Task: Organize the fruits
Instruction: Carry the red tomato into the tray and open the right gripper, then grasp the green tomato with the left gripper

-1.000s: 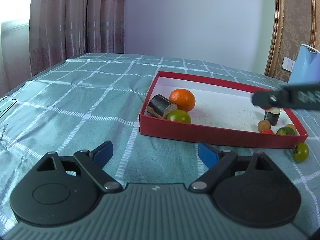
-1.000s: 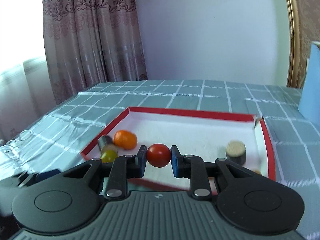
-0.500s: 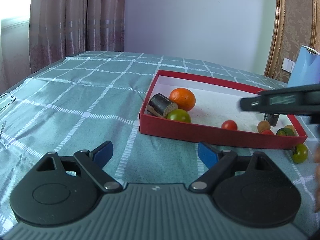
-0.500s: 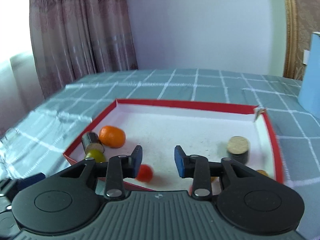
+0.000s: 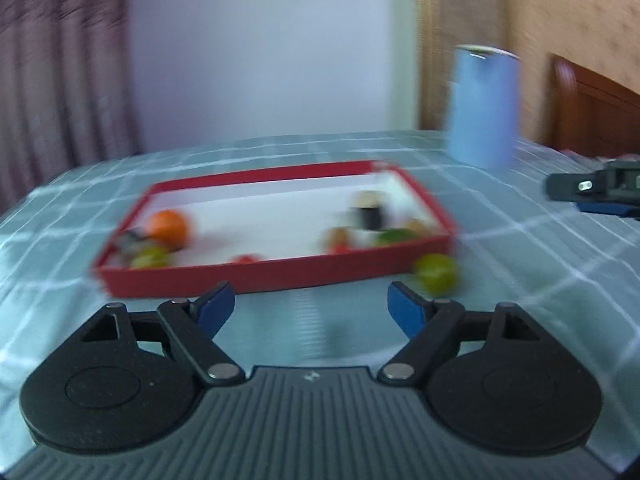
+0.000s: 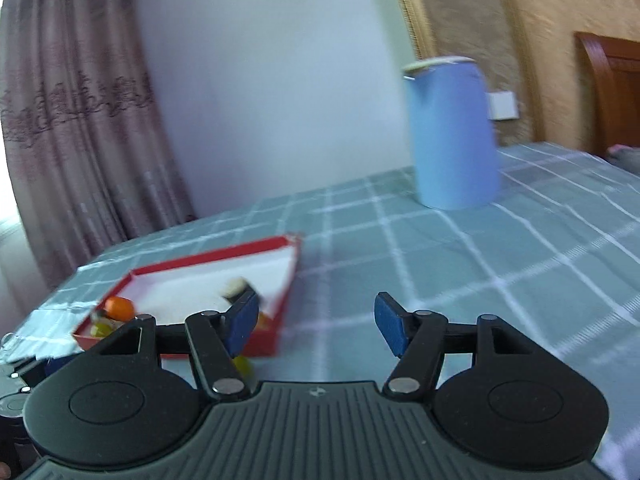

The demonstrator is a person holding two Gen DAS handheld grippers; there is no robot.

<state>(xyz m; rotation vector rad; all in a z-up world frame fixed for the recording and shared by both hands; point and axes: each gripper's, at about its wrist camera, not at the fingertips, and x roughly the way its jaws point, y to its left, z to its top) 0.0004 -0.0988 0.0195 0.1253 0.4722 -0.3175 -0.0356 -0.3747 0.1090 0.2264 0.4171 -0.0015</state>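
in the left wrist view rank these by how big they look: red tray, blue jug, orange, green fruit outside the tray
1. red tray, widest by far
2. blue jug
3. orange and green fruit: they look about alike. The picture is blurred and the green fruit lies nearer the camera, so I won't rank them.

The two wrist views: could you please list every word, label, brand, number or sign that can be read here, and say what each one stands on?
No readable text in either view.
Left tool: small pale emblem on its grey body, a mark, not letters.
Right tool: the same kind of small emblem, not readable as text.
Blue jug: plain, no label visible.
Red tray: blurred, no print visible.
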